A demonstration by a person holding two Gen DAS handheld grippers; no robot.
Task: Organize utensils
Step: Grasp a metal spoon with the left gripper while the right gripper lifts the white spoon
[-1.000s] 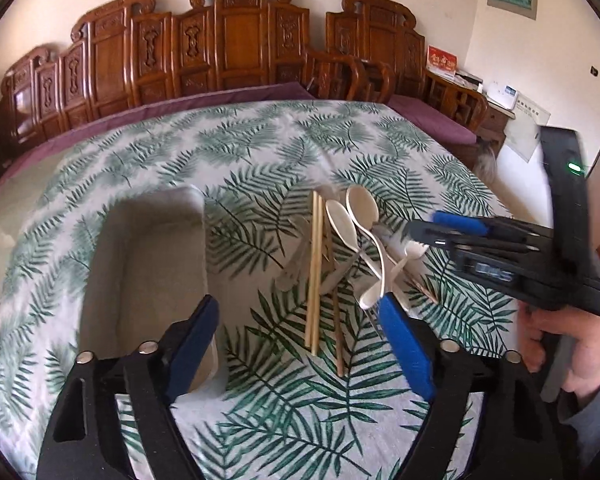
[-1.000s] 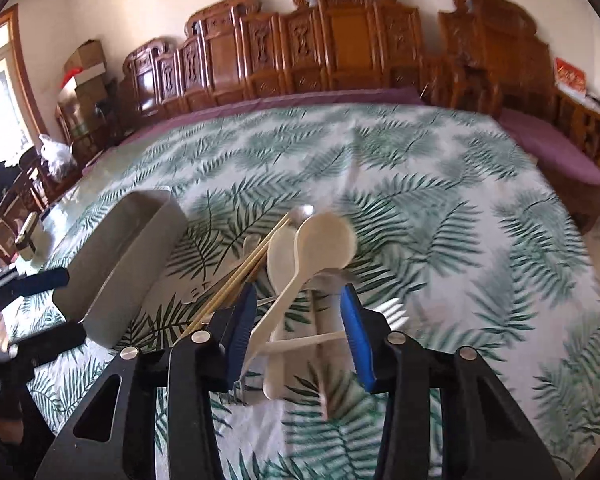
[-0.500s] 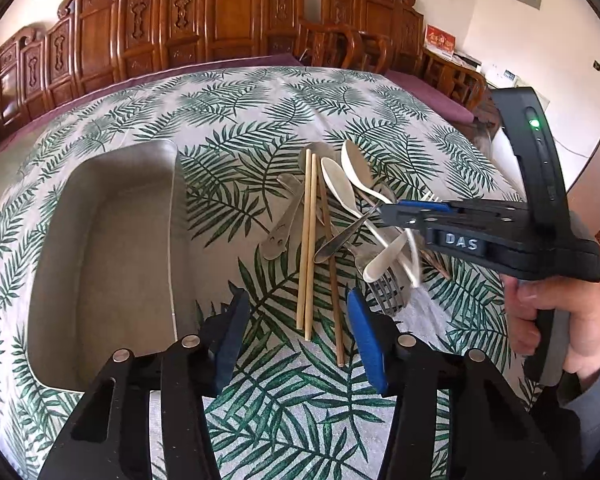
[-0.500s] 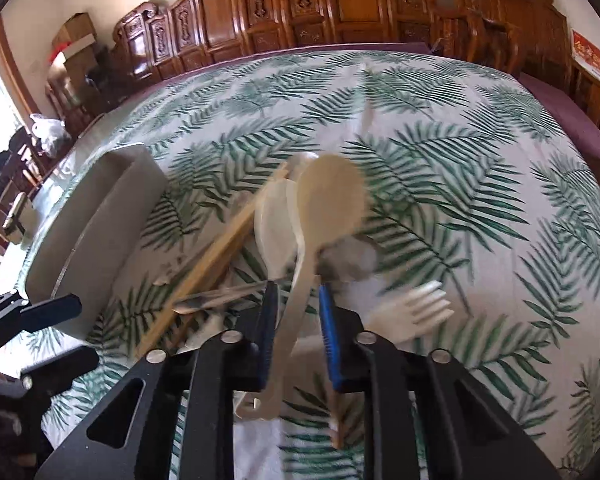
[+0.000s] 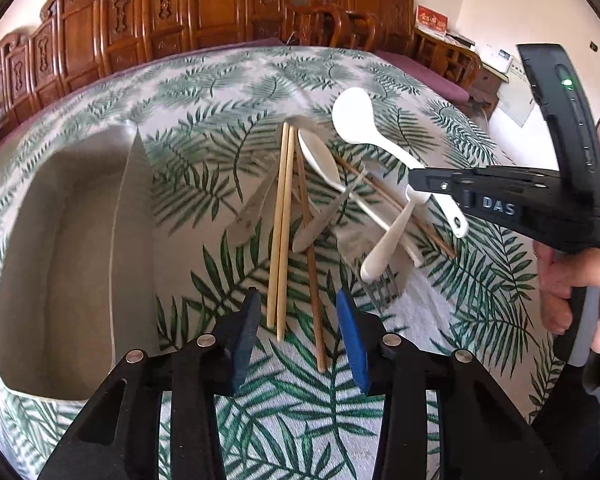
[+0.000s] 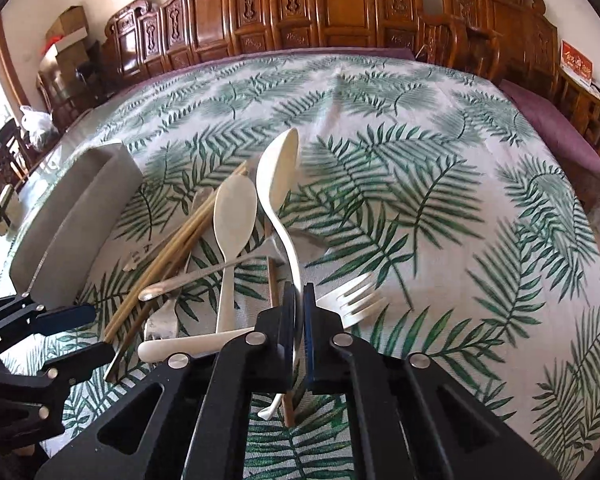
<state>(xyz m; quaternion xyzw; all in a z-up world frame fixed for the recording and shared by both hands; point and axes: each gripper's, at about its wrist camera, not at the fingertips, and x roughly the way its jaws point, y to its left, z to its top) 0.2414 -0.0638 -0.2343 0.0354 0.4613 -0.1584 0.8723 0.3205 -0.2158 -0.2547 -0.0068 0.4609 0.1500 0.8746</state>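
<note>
A heap of utensils lies on the leaf-print tablecloth (image 6: 440, 200). My right gripper (image 6: 298, 312) is shut on the handle of a white spoon (image 6: 277, 168), whose bowl is tilted on edge; the left wrist view shows that spoon (image 5: 352, 116) held by the right gripper (image 5: 414, 188). My left gripper (image 5: 297, 336) hovers low over the near ends of a pale chopstick pair (image 5: 279, 240) and a brown chopstick (image 5: 312, 280). Its jaws are closing, with the chopsticks between the pads and no pad touching them. A grey tray (image 5: 133, 220) sits left of the heap.
A second white spoon (image 6: 233, 216), a white fork (image 6: 352, 296), a metal spoon (image 5: 316, 228) and a metal fork (image 5: 380, 284) are tangled in the heap. A person's hand (image 5: 572, 280) grips the right tool. Carved wooden chairs (image 6: 340, 4) ring the far table edge.
The right jaws closed onto the white spoon's handle and the spoon tipped up on edge. The left gripper sank toward the chopsticks while its jaws narrowed around them.
</note>
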